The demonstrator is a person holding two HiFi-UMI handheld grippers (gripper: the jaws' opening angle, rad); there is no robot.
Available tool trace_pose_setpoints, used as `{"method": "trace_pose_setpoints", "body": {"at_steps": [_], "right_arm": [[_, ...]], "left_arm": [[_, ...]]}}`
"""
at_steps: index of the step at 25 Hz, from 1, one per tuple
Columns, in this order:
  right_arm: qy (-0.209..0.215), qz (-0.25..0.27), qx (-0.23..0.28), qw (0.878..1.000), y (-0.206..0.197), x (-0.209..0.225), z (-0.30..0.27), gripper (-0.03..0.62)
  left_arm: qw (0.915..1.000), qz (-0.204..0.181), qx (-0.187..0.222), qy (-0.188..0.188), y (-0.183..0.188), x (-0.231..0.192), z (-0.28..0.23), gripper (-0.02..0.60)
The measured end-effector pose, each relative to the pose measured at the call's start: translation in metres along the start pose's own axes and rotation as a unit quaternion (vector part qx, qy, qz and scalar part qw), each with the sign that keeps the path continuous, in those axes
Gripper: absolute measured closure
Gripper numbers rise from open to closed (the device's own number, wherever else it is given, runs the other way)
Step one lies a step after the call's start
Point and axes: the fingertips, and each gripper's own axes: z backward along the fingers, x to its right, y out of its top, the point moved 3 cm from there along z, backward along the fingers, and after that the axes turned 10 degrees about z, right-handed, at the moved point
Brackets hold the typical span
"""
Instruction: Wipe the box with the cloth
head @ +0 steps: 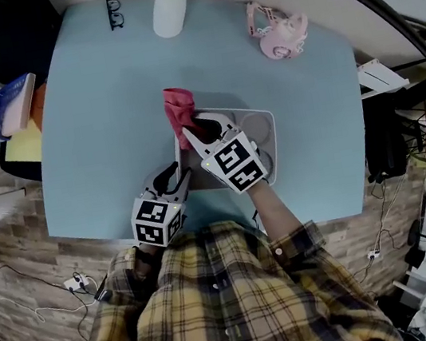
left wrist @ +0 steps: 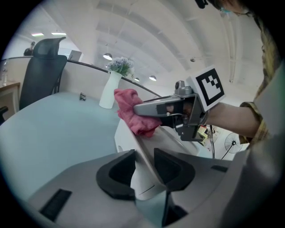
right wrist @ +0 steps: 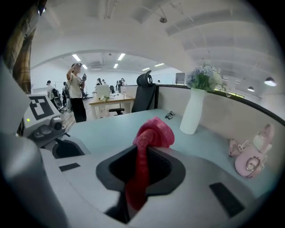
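Box (head: 264, 126): lying on the blue table (head: 101, 128) just in front of me, with its near left wall rising between my left jaws.
Left gripper (left wrist: 144, 164): I am clamping that thin wall, one pad pressing on each side, low at the box's near corner.
Right gripper (right wrist: 147, 165): I am pinching the cloth — the jaws are closing tight on a fold of it.
Cloth (right wrist: 153, 130): red-pink, bunching up past my right fingertips and trailing back between the pads; it is sitting against the box's far left rim.
Beyond: a white vase (head: 169, 11) with flowers is standing at the table's far edge — well apart from the box.
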Motion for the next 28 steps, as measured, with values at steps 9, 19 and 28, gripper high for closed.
{"method": "trace_pose_setpoints", "body": {"at_steps": [9, 19, 28], "right_arm": [[0.006, 0.066, -0.075, 0.995, -0.018, 0.004, -0.017, 0.540], [-0.032, 0.085, -0.122, 0.988, -0.042, 0.031, 0.001, 0.540], [-0.059, 0.064, -0.140, 0.986, -0.068, 0.052, 0.031, 0.540]], "left_arm": [[1.0000, 0.005, 0.006, 0.000, -0.002, 0.000, 0.002, 0.453], [1.0000, 0.004, 0.005, 0.001, -0.002, -0.002, 0.001, 0.453], [0.9999, -0.002, 0.005, 0.010, -0.002, 0.000, 0.001, 0.453]]}}
